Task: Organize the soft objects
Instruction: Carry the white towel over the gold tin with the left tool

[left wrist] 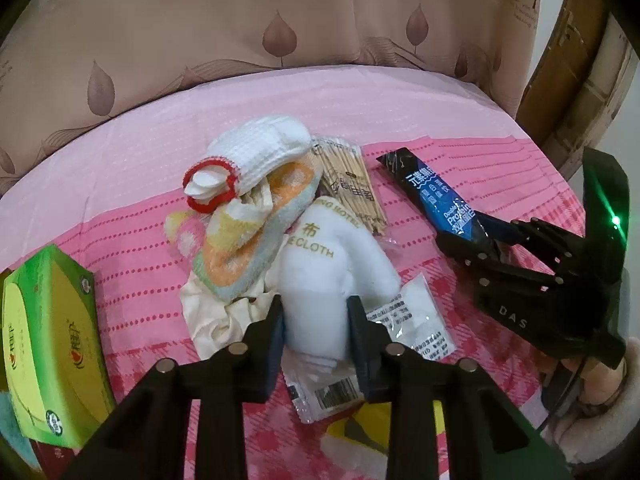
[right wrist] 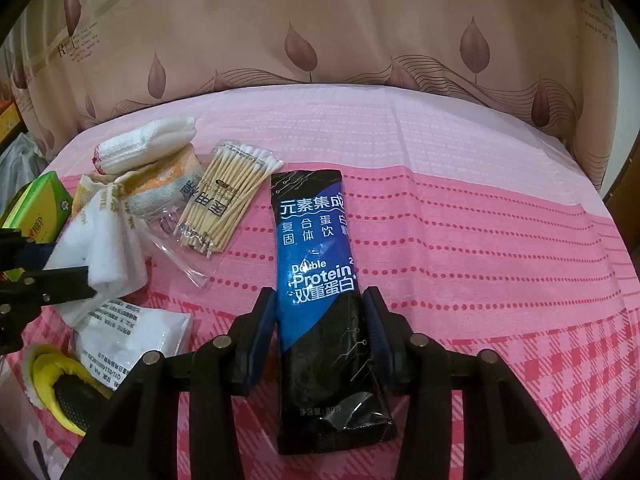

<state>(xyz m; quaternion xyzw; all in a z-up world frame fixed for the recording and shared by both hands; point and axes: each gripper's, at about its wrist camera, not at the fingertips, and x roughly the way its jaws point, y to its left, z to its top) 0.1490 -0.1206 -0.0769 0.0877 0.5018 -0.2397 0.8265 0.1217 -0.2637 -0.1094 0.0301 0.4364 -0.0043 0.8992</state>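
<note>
White cloth [left wrist: 320, 280]: on the pink tabletop [left wrist: 400, 112], against the towel pile [left wrist: 240, 240].
Left gripper [left wrist: 316, 320]: angled steeply down, fingers clamped on the cloth.
Right gripper [right wrist: 320, 320]: angled down, fingers gripping the protein sachet [right wrist: 316, 264].

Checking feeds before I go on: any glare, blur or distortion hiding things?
Left wrist view: strong fisheye bending at the edges, a green light flare on the right gripper, white cloth sharp. Right wrist view: same bending, glare on the protein sachet, its print readable.
</note>
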